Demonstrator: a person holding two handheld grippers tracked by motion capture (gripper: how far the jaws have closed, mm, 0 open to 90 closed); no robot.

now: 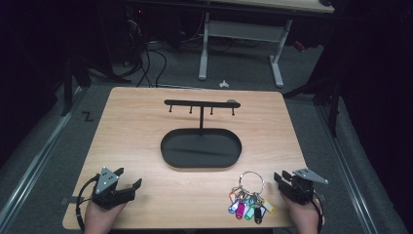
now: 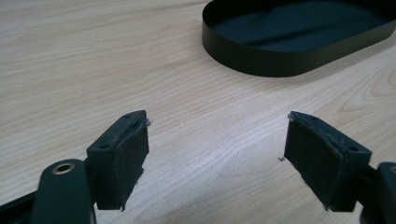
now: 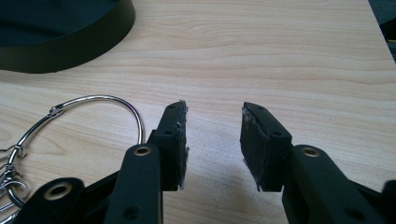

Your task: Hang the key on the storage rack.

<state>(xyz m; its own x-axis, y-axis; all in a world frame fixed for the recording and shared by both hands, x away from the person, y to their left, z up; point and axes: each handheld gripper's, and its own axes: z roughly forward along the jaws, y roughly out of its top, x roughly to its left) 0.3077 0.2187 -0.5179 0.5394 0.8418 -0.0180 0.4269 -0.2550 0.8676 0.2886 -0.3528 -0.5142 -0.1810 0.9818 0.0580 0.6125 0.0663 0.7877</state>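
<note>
A large silver key ring [image 1: 251, 179] with several coloured key tags [image 1: 248, 207] lies on the wooden table near the front right. A black stand with an oval tray [image 1: 170, 151] and a hook bar [image 1: 200, 103] sits mid-table. My right gripper [image 1: 281, 181] rests just right of the ring, open, nothing between its jaws. In the right gripper view the key ring [image 3: 122, 102] curves left of the right gripper [image 3: 214, 112]. My left gripper [image 1: 127, 178] is at the front left, open wide and empty. The left gripper [image 2: 217, 119] looks toward the tray [image 2: 261, 65].
Another table's white legs [image 1: 276, 61] and cables [image 1: 148, 63] stand on the grey floor beyond the far edge. Bare wood lies between the grippers and around the tray.
</note>
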